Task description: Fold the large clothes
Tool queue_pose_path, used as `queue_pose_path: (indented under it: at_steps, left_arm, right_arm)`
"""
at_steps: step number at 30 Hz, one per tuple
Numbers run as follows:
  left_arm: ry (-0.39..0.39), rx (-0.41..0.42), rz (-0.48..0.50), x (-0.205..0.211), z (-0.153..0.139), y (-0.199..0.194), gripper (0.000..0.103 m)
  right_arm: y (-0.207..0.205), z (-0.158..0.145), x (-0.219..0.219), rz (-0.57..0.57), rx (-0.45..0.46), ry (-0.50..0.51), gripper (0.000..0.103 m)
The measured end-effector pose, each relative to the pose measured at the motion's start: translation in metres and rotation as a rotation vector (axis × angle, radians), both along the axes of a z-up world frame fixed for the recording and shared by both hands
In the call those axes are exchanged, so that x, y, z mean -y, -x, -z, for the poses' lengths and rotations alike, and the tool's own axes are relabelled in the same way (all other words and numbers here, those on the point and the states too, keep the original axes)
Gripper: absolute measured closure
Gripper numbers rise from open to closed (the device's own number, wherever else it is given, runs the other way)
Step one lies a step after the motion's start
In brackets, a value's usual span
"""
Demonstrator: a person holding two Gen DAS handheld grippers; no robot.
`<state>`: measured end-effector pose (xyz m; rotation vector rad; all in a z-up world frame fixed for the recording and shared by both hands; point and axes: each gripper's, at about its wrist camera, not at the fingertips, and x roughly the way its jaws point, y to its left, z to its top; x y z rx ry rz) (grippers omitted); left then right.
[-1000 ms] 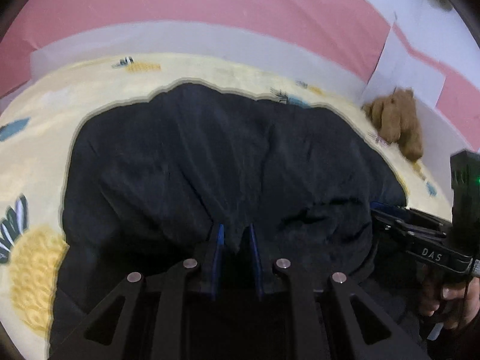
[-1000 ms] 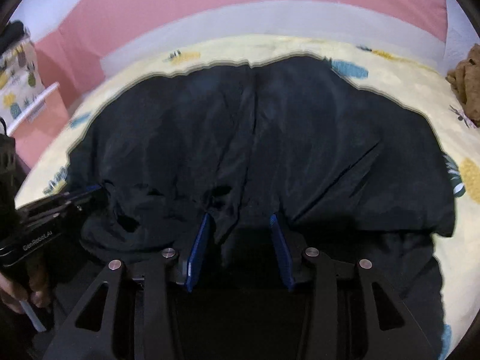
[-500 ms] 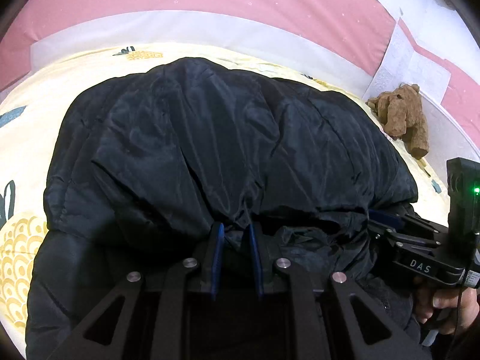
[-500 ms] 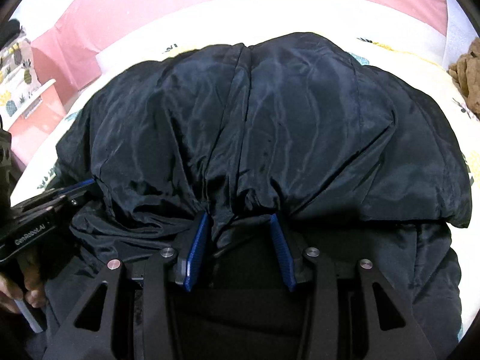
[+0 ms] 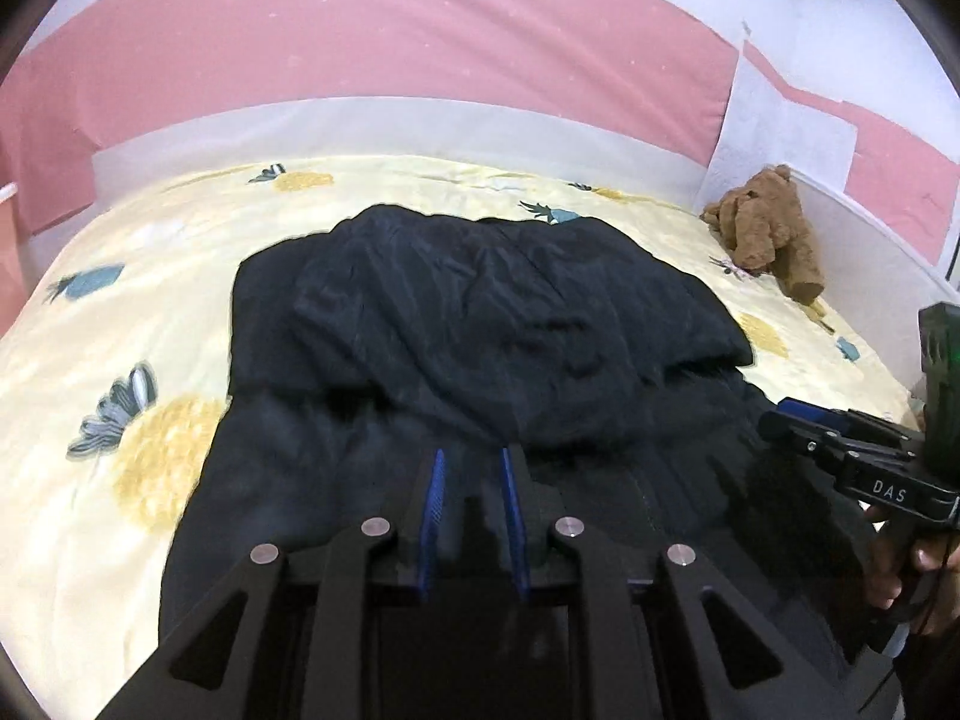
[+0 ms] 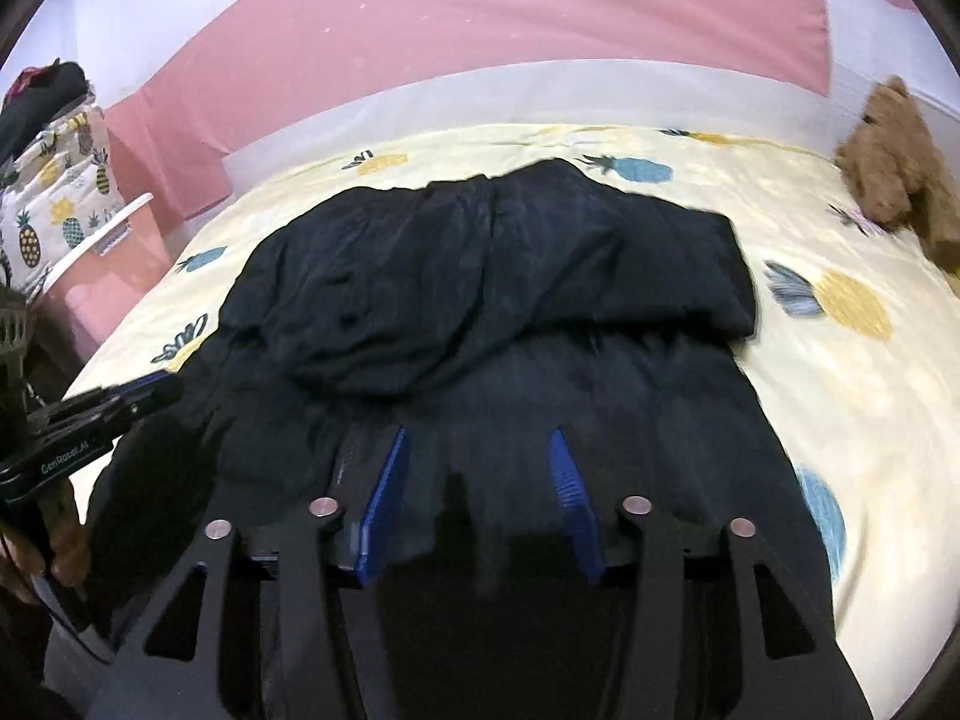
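Black padded fabric of the jacket (image 5: pixel 480 324) is seen spread on the yellow bedsheet (image 5: pixel 90 360), its far half doubled over. The left gripper (image 5: pixel 473 480) is kept narrow, nothing pinched. From the right wrist view, the right gripper (image 6: pixel 477 468) is shown with its jaws just opened further, empty above the jacket, apparently to leave the fold lying.

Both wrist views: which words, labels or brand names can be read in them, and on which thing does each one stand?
"DAS": white letters on the side of the right gripper, seen in the left wrist view.
"GenRobot.AI": white letters on the side of the left gripper, seen in the right wrist view; small and partly blurred, so this reading is not certain.
The black jacket, the bedsheet and the teddy bear show no readable text.
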<state>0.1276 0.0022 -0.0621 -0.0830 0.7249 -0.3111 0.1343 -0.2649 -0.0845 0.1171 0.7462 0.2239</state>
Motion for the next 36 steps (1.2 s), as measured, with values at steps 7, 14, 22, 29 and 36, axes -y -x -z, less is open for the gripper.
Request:
queue_pose_path:
  at_steps: [7,14,22,29,36]
  left_arm:
    - [-0.02,-0.028,-0.034,-0.017,0.009,0.067,0.081]
    - [-0.02,-0.016,-0.049,-0.035,0.006,0.09,0.07]
    - [-0.037,0.017,-0.108,-0.057,0.002,0.096,0.052]
    - [-0.058,-0.007,-0.188,-0.095,0.015,0.087,0.045]
    - [-0.023,-0.106,-0.208,-0.116,0.049,0.088,0.045]
  right_arm:
    - [0.06,0.015,-0.003,0.0,-0.023,0.018,0.046]
    - [0.082,0.014,0.001,0.008,-0.009,0.031,0.037]
    - [0.088,0.017,0.036,0.098,-0.014,-0.007,0.035]
    - [0.085,0.033,0.09,0.22,-0.056,-0.039,0.03]
    - [0.084,0.06,0.137,0.301,-0.157,-0.119,0.029]
